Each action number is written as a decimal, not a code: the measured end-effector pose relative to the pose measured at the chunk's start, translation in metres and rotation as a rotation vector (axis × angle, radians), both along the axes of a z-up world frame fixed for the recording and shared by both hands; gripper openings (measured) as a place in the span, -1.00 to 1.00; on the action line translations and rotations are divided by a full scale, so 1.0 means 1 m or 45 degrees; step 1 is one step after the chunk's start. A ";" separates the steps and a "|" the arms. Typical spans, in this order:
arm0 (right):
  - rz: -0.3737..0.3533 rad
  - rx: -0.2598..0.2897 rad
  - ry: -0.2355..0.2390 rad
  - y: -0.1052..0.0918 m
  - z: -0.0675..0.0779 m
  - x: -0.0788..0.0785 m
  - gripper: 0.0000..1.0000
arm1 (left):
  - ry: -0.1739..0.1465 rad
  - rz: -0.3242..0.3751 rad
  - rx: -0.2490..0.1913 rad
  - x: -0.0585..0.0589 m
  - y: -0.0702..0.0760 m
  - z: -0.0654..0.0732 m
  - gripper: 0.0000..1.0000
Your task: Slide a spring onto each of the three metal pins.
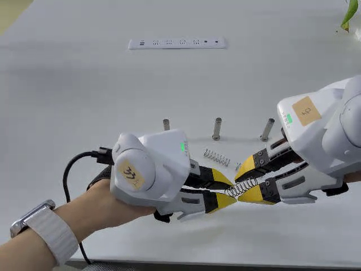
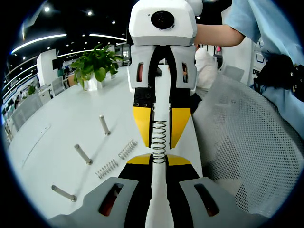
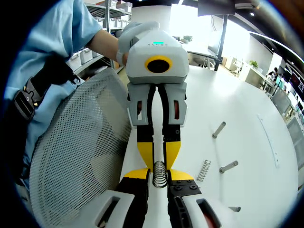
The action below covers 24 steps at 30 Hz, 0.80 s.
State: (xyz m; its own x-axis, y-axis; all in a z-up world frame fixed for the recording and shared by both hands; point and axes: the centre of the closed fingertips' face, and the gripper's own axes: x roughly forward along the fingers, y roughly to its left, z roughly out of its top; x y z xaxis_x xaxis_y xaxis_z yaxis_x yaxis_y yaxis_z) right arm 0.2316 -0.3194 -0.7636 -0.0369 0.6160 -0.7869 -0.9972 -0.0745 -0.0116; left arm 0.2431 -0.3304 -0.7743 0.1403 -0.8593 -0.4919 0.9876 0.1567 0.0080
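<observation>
The spring [image 1: 241,187] is off the table [image 1: 84,84], near its front edge, bridged between my two claws. The left gripper [image 1: 229,190] pinches one end between its yellow tips, and the right gripper [image 1: 246,183] looks clamped across the coils at the other end.

I judge it a very light piece of thin wire. It should be soft along its length and easy to bend sideways, and it is likely to ping out of the jaws if I squeeze hard or grip it on a slant. I would hold it across the coils near one end, with gentle pressure, so that the other end stays open and free to drop over a pin.

The three pins [image 1: 217,129] stand upright and bare beyond the grippers, well apart from each other. They look slim enough to topple if nudged. Two loose springs [image 1: 217,157] lie flat between the pins and my claws, and they would probably roll if touched.
</observation>
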 end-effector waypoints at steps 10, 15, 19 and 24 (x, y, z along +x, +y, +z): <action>0.003 -0.016 -0.010 -0.003 -0.002 0.006 -0.84 | -0.003 -0.005 -0.012 0.003 -0.004 0.001 -0.87; 0.005 -0.030 -0.005 -0.006 -0.003 0.007 -0.84 | -0.005 -0.010 -0.017 0.003 -0.006 0.002 -0.87; 0.000 -0.031 -0.009 -0.006 -0.002 0.007 -0.84 | -0.006 -0.009 -0.020 0.004 -0.007 0.003 -0.87; -0.006 -0.041 -0.004 -0.007 -0.001 0.005 -0.85 | -0.008 -0.005 -0.023 0.003 -0.009 0.003 -0.87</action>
